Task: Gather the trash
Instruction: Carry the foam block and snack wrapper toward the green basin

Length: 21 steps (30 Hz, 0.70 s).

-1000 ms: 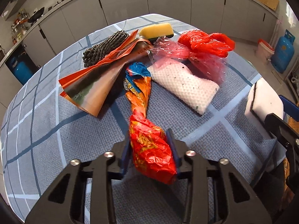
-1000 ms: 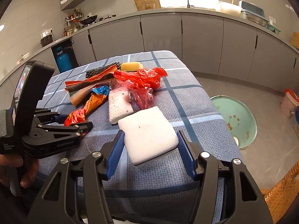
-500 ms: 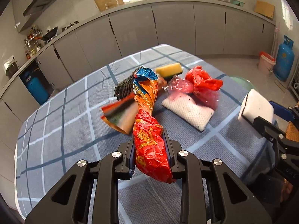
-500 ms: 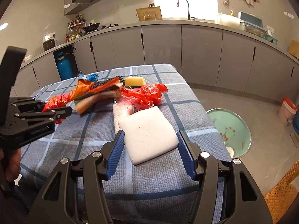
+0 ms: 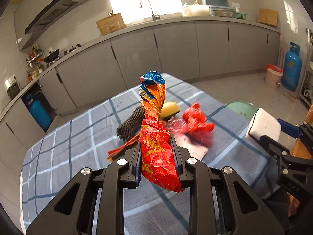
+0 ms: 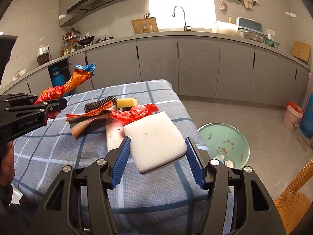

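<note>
In the left wrist view, the left gripper (image 5: 157,154) is seen clamped on a twisted red-and-orange snack wrapper (image 5: 155,137), raised clear of the checked tablecloth (image 5: 64,150). In the right wrist view, a white foam pad (image 6: 155,140) is held between the widely spread fingers of the right gripper (image 6: 156,156). A black mesh (image 6: 99,102), yellow sponge (image 6: 127,102), red plastic bag (image 6: 135,112) and flat orange wrapper (image 6: 86,119) are left uncollected; a green basin (image 6: 225,143) on the floor is judged the likely receptacle.

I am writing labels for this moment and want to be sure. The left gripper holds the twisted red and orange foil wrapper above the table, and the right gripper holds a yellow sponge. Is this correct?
Not quite. The right gripper holds a white foam pad, as the right wrist view shows; the yellow sponge lies on the table. The left gripper does hold the twisted red and orange foil wrapper above the checked blue tablecloth.
</note>
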### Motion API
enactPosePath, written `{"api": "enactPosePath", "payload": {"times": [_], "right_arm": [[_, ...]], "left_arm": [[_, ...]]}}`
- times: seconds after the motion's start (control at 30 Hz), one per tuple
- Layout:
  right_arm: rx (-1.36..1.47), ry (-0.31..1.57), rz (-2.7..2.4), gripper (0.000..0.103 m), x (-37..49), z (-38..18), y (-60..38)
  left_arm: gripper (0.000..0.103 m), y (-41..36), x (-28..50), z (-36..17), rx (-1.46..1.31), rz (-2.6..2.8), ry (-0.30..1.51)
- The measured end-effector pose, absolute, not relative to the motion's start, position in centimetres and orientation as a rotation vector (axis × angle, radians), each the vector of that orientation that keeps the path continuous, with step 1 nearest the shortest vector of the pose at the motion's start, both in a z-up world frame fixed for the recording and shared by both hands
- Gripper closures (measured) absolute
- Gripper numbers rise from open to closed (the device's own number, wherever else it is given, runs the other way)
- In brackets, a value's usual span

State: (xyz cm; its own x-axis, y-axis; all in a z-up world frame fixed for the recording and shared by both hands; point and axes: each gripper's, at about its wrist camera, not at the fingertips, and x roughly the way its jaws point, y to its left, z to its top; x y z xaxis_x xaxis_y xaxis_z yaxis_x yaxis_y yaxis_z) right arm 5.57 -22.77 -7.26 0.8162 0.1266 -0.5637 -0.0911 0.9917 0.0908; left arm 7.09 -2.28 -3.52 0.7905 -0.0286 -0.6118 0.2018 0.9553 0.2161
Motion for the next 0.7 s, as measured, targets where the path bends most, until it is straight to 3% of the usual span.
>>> {"api": "enactPosePath", "payload": {"times": [0.7], "right_arm": [[0.097,0.531,-0.073,0.045,7.5,-4.9,-30.4]], "left_arm": [[0.078,-11.1,10.4,-2.0,0.324,-0.296,0.572]]}}
